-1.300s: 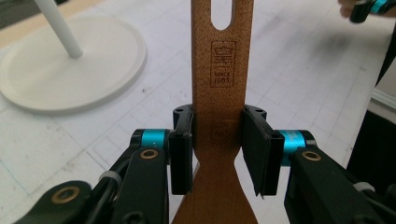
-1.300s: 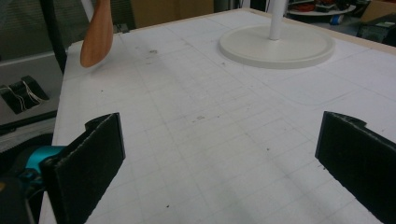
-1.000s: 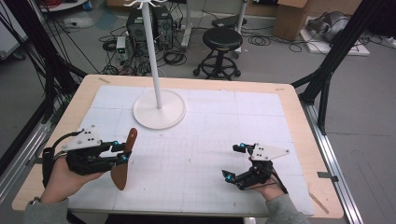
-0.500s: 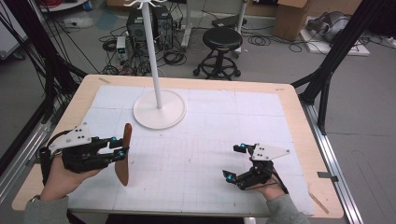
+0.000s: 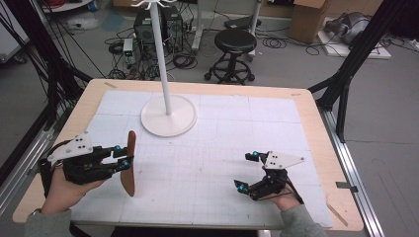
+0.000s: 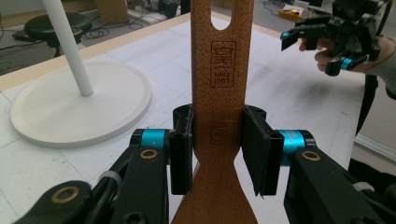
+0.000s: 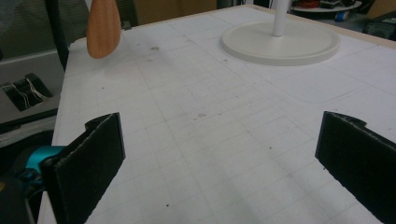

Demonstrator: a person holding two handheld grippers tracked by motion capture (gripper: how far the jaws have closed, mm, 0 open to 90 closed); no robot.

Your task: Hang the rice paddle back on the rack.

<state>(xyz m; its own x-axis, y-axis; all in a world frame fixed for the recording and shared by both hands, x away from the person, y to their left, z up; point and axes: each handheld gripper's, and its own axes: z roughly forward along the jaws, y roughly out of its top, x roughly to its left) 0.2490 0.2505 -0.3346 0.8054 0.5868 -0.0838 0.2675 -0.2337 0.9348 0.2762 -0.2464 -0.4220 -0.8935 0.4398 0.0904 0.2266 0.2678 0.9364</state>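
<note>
A black stool [image 5: 236, 42] stands on grey floor [image 5: 296, 64] (cables around).

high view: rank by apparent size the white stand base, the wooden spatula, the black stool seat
1. White stand base: widest disc, clearly largest.
2. Wooden spatula, clamped in the left hand-held gripper: long but narrow.
3. Black stool seat.
Spatula versus seat is unsure: the stool stands farther from the camera, so it looks smaller than it is.

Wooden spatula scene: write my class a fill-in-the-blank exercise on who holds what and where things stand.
1. The wooden spatula is clamped in the ____ gripper.
2. The right gripper has its jaws ____, with nothing between them.
3. The white stand has a ____ base.
4. The handle end of the spatula has a ____ cut in it.

Missing words: left; open; round; slot
</note>
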